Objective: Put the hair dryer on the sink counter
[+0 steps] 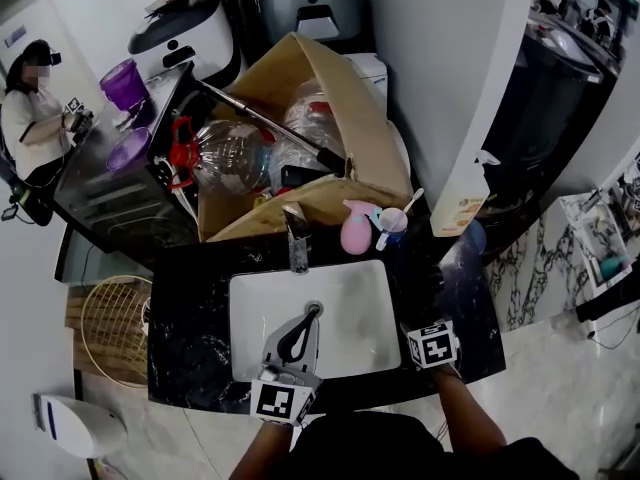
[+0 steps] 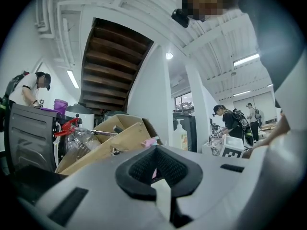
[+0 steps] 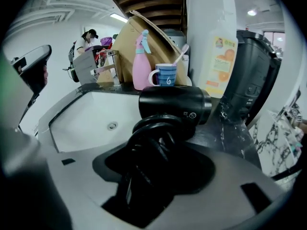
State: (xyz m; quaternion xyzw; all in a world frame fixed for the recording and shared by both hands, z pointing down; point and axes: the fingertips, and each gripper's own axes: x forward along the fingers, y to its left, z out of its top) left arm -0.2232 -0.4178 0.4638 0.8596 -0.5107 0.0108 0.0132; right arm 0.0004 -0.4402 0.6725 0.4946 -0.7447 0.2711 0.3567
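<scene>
A black marbled worktop [image 1: 190,348] fills the middle of the head view, with 1 white rectangular sink [image 1: 360,298] sunk into its centre. At 12 o'clock from the sink an open brown cardboard box [image 1: 340,98] leans behind the worktop, crammed with clear plastic bottles. At 2 o'clock stands a white pump bottle with an orange label [image 1: 462,203].

The left hand-held gripper [image 1: 312,313] hangs over the basin at 6 o'clock, pointing towards the drain, its jaws closed tip to tip with nothing between them.

The right hand-held gripper [image 3: 156,152] sits at 4 o'clock from the sink, angled down at the worktop. Its jaws clamp the cord-wrapped handle of the black hair dryer [image 3: 175,104]. The dryer's barrel lies crosswise, low over the worktop strip at 3 o'clock from the sink; whether it touches the stone I cannot tell.

At 1 o'clock from the sink, just beside each other, stand 1 pink spray bottle [image 1: 355,230] and 1 blue striped mug [image 1: 392,220].
</scene>
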